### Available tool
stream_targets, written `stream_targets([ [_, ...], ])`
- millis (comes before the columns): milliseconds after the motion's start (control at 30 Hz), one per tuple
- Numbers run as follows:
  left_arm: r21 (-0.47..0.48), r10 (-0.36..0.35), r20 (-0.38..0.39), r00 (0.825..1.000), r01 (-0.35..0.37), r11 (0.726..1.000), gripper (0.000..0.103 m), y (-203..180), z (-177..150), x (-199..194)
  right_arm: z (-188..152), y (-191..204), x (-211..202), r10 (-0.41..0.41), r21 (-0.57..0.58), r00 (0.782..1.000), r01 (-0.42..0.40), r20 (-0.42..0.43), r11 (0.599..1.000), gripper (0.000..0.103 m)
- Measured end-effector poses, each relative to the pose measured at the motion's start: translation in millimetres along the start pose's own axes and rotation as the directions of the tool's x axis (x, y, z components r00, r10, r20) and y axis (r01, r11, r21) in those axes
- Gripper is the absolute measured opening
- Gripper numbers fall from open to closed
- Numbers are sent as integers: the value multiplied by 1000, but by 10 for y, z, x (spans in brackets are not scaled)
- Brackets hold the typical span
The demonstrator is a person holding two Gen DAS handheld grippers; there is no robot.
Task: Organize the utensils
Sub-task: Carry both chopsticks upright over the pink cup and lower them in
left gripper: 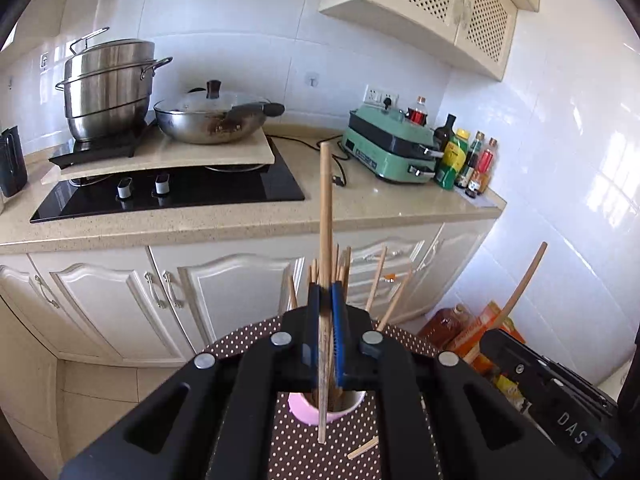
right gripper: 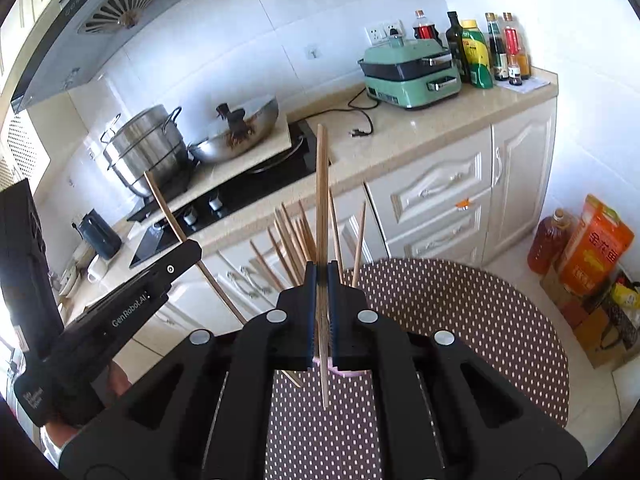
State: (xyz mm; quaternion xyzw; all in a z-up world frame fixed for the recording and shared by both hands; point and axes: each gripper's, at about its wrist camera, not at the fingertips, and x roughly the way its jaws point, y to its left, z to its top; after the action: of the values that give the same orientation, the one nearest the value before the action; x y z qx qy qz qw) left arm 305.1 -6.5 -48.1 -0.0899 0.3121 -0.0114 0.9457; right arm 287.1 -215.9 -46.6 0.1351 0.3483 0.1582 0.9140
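While both my grippers tilt down toward the dotted table (right gripper: pixel 460 312), left gripper (left gripper: pixel 325 292) and right gripper (right gripper: pixel 321 270) each clench one chopstick (left gripper: pixel 326 216) (right gripper: pixel 322 200) pointing to 12 o'clock above the pink cup (left gripper: pixel 316 414); the left's side reads "GenRobot.AI".

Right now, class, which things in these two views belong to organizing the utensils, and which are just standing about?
Belong to the job:
- left gripper, shut on a chopstick
- right gripper, shut on a chopstick
- pink cup holding more chopsticks
- loose chopstick on the dotted tablecloth

Standing about:
- steamer pot
- wok
- green cooker
- sauce bottles
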Motion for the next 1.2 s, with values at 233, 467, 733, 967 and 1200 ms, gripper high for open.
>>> stream_targets([
  [233, -7, 22, 19, 1000, -22, 1000, 6, -62, 191, 240, 278, 40, 221, 1, 6, 1000, -1, 25, 1000, 6],
  [467, -8, 41, -24, 999, -41, 999, 7, -63, 162, 545, 383, 20, 502, 4, -18, 1000, -4, -11, 1000, 6],
  [733, -10, 61, -107, 992, -62, 998, 7, 33, -50, 849, 228, -107, 848, -29, -19, 995, 27, -93, 999, 6],
  [967, -17, 77, -165, 983, -81, 997, 7, 116, -245, 1019, 62, -176, 1079, -41, -14, 986, 39, -160, 999, 6],
  [1200, -24, 80, -217, 973, -87, 996, 7, 188, -405, 1171, -45, -182, 1266, -47, -17, 978, 44, -202, 999, 6],
])
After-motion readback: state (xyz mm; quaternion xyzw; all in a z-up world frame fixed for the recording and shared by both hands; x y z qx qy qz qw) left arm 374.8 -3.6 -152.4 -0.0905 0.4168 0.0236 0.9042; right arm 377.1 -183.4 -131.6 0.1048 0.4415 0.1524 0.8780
